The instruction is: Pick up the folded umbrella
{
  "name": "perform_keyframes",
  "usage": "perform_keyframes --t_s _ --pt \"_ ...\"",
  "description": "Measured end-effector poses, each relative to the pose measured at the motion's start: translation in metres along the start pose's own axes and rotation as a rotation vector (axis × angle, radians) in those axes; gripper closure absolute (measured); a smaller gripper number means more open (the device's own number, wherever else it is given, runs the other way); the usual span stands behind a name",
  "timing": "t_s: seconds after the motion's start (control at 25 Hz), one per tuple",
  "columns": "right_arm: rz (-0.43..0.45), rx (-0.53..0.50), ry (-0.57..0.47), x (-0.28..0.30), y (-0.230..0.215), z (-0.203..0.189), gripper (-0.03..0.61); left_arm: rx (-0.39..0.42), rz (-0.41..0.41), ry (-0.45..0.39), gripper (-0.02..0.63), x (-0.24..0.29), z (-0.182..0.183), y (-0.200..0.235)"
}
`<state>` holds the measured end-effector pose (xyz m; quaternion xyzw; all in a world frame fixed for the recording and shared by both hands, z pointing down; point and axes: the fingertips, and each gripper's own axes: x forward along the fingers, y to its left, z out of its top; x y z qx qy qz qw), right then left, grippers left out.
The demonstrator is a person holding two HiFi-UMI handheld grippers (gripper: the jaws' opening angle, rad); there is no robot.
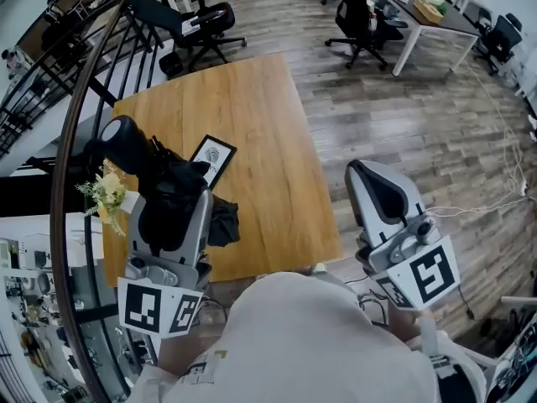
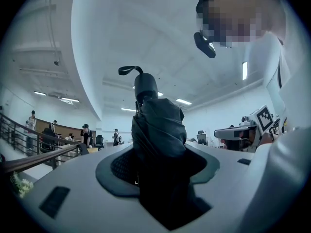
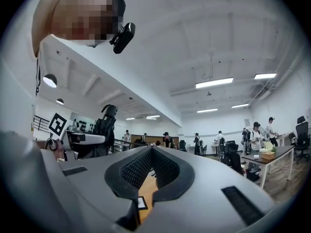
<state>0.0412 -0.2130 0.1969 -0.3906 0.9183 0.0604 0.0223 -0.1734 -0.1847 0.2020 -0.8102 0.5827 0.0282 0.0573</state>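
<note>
The folded black umbrella is held up off the wooden table, clamped between the jaws of my left gripper. Its rounded handle end with a wrist loop sticks out past the fingertips. In the left gripper view the umbrella fills the gap of the left gripper, and the pads press on its bundled fabric. My right gripper hovers to the right of the table, its ribbed pads together at the tip with nothing between them. From the right gripper view the umbrella stands upright at the left.
A small framed picture lies on the table beside the left gripper, and a bunch of pale flowers sits at the table's left edge. A dark railing curves along the left. Office chairs and a white desk stand beyond.
</note>
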Motion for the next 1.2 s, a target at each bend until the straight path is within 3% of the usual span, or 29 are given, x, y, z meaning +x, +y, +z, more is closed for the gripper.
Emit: perform_keyframes --t_s 0.28,0.84,1.2 --pt "0.059 0.040 0.037 0.000 0.009 -0.020 0.551 -0.022 0.012 0.037 0.353 -0.014 -0.019 -0.002" --pt "0.070 0.036 0.060 0.007 0.009 -0.029 0.551 -0.072 0.029 0.066 0.351 -0.011 -0.030 0.006" --pt "0.078 0.034 0.061 0.018 0.014 -0.023 0.551 -0.051 0.041 0.056 0.351 -0.012 -0.018 0.017"
